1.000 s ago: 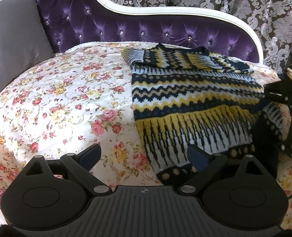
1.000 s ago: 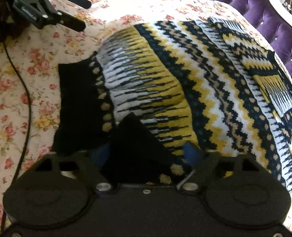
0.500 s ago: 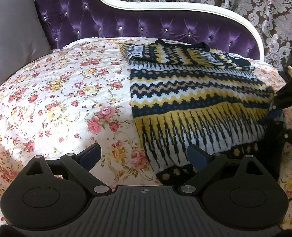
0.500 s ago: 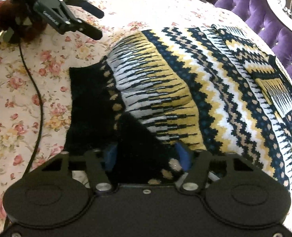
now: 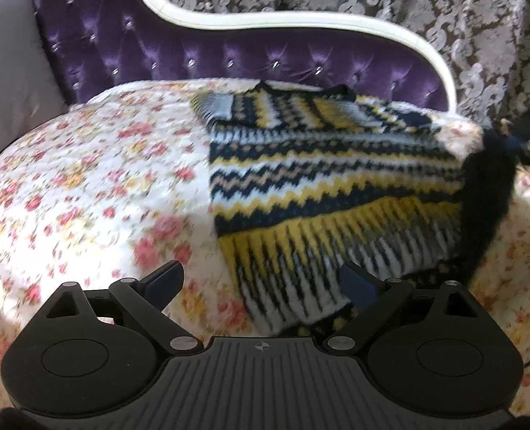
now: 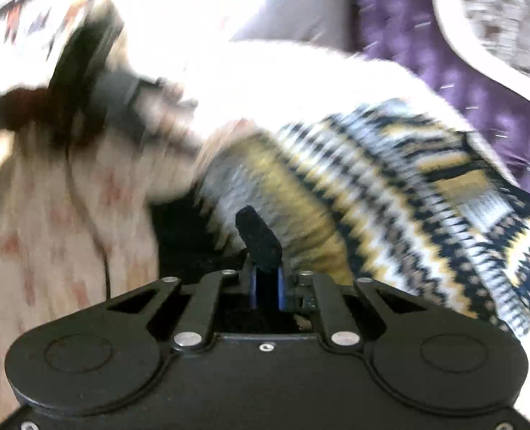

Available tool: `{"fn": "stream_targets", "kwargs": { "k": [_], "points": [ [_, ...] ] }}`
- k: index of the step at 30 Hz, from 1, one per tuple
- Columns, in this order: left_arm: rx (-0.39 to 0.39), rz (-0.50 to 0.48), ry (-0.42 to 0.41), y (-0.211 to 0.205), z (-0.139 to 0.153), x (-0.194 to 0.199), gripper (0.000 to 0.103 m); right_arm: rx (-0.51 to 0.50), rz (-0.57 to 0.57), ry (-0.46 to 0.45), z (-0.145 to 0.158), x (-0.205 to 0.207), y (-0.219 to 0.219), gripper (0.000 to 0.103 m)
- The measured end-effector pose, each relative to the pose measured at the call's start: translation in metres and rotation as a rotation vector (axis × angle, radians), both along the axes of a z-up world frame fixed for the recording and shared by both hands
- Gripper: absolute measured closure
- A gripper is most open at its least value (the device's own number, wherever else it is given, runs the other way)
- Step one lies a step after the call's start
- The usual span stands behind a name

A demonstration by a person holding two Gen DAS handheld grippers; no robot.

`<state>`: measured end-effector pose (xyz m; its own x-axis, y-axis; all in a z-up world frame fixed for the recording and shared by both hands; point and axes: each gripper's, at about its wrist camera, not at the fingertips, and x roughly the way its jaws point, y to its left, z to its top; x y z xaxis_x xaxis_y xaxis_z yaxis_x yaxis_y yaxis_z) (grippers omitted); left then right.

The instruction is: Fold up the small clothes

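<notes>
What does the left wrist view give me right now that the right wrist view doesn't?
Left wrist only: the left gripper, open and empty above the sweater's near hem, with the sweater's right corner raised.

Right wrist only: the right gripper, jaws just closed, shut on the sweater's black hem.

Both: the sweater, floral bedspread, purple headboard and grey pillow.

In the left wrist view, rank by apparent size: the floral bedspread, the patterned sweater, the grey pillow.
1. Floral bedspread, largest.
2. Patterned sweater.
3. Grey pillow, smallest, though the frame edge crops it, so its true extent is unsure.
</notes>
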<state>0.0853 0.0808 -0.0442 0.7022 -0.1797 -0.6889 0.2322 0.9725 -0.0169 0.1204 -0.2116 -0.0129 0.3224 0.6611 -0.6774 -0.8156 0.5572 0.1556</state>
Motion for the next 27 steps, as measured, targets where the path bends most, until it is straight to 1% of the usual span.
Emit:
{"fn": "stream_targets", "kwargs": {
  "k": [3, 5, 7, 8, 9, 10, 13, 15, 17, 18, 20, 21, 22, 24, 25, 27],
  "points": [
    [-0.049, -0.010, -0.042, 0.003, 0.008, 0.009, 0.008, 0.125, -0.215, 0.021, 0.009, 0.033, -0.028, 0.086],
    [-0.098, -0.006, -0.077, 0.007, 0.014, 0.016, 0.008, 0.146, -0.358, 0.040, 0.005, 0.058, -0.043, 0.086],
    [-0.139, -0.005, -0.100, 0.011, 0.018, 0.021, 0.008, 0.145, -0.484, 0.085, -0.009, 0.083, -0.057, 0.086],
    [-0.149, -0.010, -0.108, 0.011, 0.020, 0.024, 0.008, 0.152, -0.540, 0.128, -0.020, 0.095, -0.063, 0.086],
    [-0.155, -0.019, -0.108, 0.012, 0.020, 0.028, 0.008, 0.155, -0.586, 0.173, -0.031, 0.106, -0.068, 0.086],
    [-0.154, -0.031, -0.102, 0.011, 0.018, 0.033, 0.008, 0.149, -0.611, 0.195, -0.041, 0.112, -0.071, 0.086],
    [-0.132, -0.069, -0.066, 0.005, 0.009, 0.052, 0.008, 0.106, -0.629, 0.238, -0.067, 0.120, -0.066, 0.086],
    [-0.123, -0.092, -0.030, 0.000, 0.003, 0.066, 0.008, 0.113, -0.635, 0.272, -0.079, 0.118, -0.067, 0.085],
    [-0.132, -0.106, -0.004, -0.002, -0.003, 0.081, 0.008, 0.108, -0.633, 0.287, -0.088, 0.118, -0.064, 0.081],
    [-0.140, -0.106, 0.016, -0.002, -0.007, 0.089, 0.008, 0.116, -0.627, 0.293, -0.090, 0.116, -0.066, 0.075],
    [-0.175, -0.125, 0.049, -0.003, -0.011, 0.102, 0.008, 0.145, -0.629, 0.299, -0.092, 0.115, -0.069, 0.075],
    [-0.193, -0.137, 0.066, -0.004, -0.014, 0.109, 0.008, 0.160, -0.631, 0.300, -0.092, 0.113, -0.071, 0.070],
    [-0.204, -0.143, 0.087, -0.004, -0.018, 0.115, 0.009, 0.173, -0.628, 0.303, -0.093, 0.113, -0.074, 0.060],
    [-0.210, -0.135, 0.144, -0.005, -0.028, 0.128, 0.024, 0.185, -0.623, 0.304, -0.096, 0.112, -0.078, 0.051],
    [-0.213, -0.131, 0.151, -0.005, -0.030, 0.131, 0.029, 0.190, -0.615, 0.301, -0.097, 0.112, -0.078, 0.051],
    [-0.211, -0.142, 0.139, -0.006, -0.030, 0.134, 0.031, 0.193, -0.603, 0.294, -0.098, 0.113, -0.077, 0.050]
  ]
}}
